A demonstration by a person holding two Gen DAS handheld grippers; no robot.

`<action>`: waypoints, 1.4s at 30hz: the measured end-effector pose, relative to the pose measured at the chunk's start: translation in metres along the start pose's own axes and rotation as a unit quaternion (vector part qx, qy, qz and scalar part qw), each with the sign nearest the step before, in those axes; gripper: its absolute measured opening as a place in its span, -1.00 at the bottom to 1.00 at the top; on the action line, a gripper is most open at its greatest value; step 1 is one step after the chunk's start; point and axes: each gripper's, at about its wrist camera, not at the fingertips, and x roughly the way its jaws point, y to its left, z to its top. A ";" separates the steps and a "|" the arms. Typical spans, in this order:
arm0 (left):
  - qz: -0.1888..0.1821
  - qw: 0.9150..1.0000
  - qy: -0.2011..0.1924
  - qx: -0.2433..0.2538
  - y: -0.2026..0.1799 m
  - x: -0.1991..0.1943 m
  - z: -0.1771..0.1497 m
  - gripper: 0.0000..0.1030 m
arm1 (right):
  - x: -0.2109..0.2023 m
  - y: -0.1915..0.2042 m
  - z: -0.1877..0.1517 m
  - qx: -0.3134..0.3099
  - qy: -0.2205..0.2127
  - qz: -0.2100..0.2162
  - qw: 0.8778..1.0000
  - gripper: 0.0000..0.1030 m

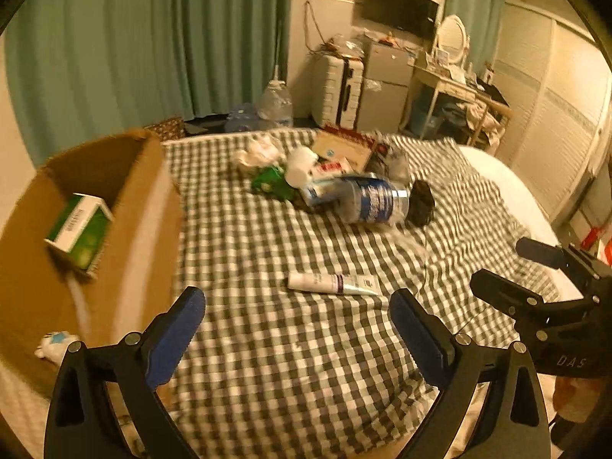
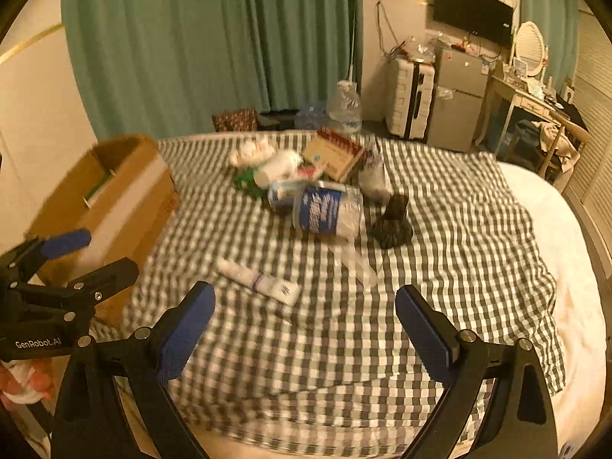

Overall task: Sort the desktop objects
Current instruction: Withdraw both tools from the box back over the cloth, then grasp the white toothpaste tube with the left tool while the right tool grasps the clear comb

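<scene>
A cardboard box (image 1: 126,206) is sitting at the left edge of the bed (image 2: 554,267), holding a green-and-white carton (image 1: 78,231) that is leaning against its inner wall. Both the left gripper (image 1: 294,315) and the right gripper (image 2: 306,311) are hovering with fingers spread wide and gripping nothing, over an open stretch of checked cloth (image 1: 267,363) where a white tube (image 1: 329,283) is lying alone. Farther back a heap of objects (image 2: 306,183), a blue-labelled clear container (image 2: 329,210) among them, is lying mid-bed, with green curtains (image 2: 214,38) hanging behind.
</scene>
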 end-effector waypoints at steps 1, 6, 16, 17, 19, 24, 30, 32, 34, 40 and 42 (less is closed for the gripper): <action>0.003 1.000 0.005 0.004 -0.003 0.007 -0.003 0.94 | 0.008 -0.005 -0.005 0.000 0.007 0.001 1.000 0.86; -0.005 0.999 0.030 0.030 -0.016 0.042 -0.018 0.94 | 0.044 -0.033 -0.019 0.024 0.029 0.014 0.999 0.69; -0.042 0.995 0.038 0.080 -0.030 0.115 -0.008 0.93 | 0.120 -0.068 -0.005 0.039 0.051 0.041 0.997 0.27; -0.050 0.993 0.042 0.094 -0.033 0.124 -0.007 0.93 | 0.128 -0.068 -0.003 0.033 0.056 0.041 0.997 0.27; -0.064 0.990 0.045 0.119 -0.037 0.135 -0.007 0.93 | 0.148 -0.068 0.002 0.012 0.063 0.037 0.997 0.26; -0.093 0.980 0.057 0.169 -0.044 0.162 -0.009 0.93 | 0.185 -0.069 0.010 -0.003 0.076 0.051 0.996 0.23; -0.108 0.980 0.067 0.154 -0.040 0.181 -0.004 0.96 | 0.191 -0.070 0.014 -0.004 0.070 0.049 0.996 0.04; -0.105 0.979 0.065 0.159 -0.042 0.180 -0.006 0.95 | 0.189 -0.071 0.014 -0.004 0.071 0.052 0.996 0.00; -0.103 0.978 0.069 0.170 -0.045 0.178 -0.008 0.89 | 0.190 -0.067 0.014 -0.009 0.073 0.052 0.996 -0.08; -0.096 0.978 0.086 0.164 -0.040 0.168 -0.011 0.31 | 0.193 -0.048 0.008 -0.058 0.083 0.019 0.995 -0.12; -0.090 0.980 0.092 0.150 -0.036 0.167 -0.009 0.05 | 0.192 -0.048 0.008 -0.051 0.086 0.013 0.995 -0.28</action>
